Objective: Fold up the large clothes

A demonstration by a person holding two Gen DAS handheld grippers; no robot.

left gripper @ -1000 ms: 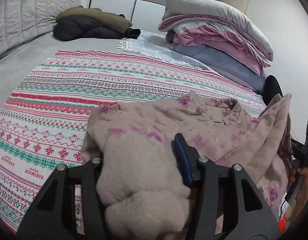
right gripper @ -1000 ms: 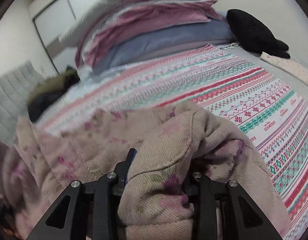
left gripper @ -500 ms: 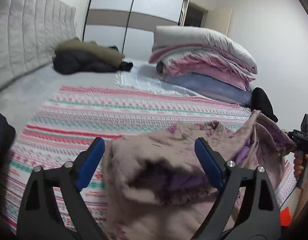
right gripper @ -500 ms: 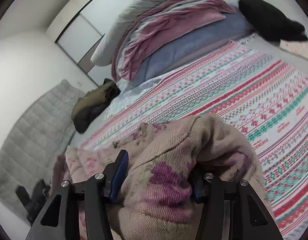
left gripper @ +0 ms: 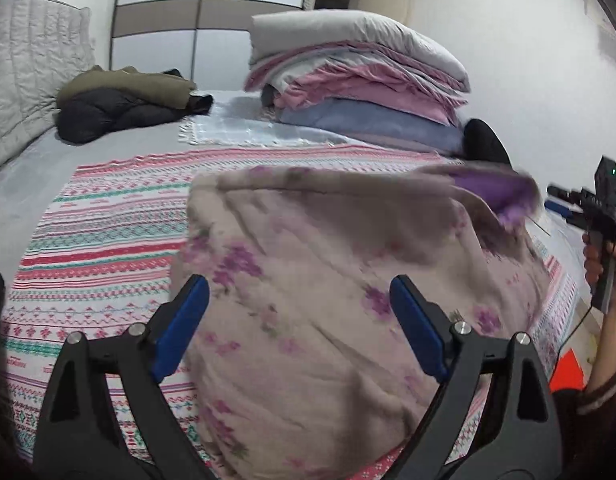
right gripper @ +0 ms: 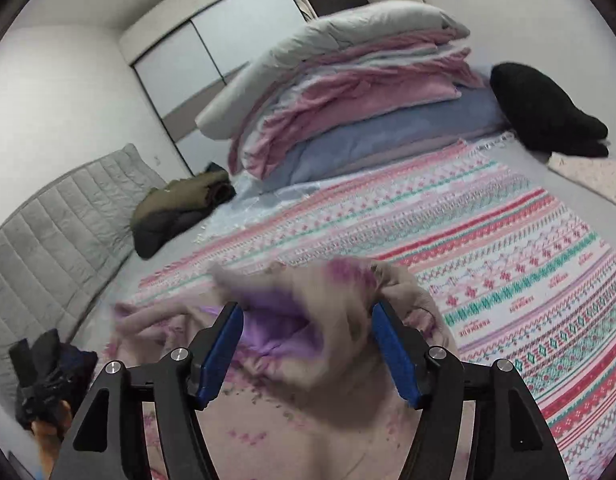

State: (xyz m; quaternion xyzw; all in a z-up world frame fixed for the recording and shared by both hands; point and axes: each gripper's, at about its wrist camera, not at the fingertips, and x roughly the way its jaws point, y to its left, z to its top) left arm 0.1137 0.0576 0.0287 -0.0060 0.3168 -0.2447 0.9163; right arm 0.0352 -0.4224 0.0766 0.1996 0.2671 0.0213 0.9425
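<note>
The garment [left gripper: 328,288] is beige-pink with purple flower sprigs and a plain lilac lining [right gripper: 275,328]. The blanket [left gripper: 107,232] beneath it is white, banded in red, pink and teal with small cross-stitch motifs. The bed sheet [left gripper: 119,144] is pale grey, and the quilted headboard [right gripper: 47,240] is grey too. The stacked bedding [left gripper: 360,76] runs grey on top, then pink, then lavender-blue at the bottom. An olive jacket [left gripper: 127,84] lies on a black puffer jacket [left gripper: 107,114]. A black garment [right gripper: 544,108] sits at the stack's end. Both the left gripper [left gripper: 299,316] and the right gripper [right gripper: 308,344] are black with blue pads.
</note>
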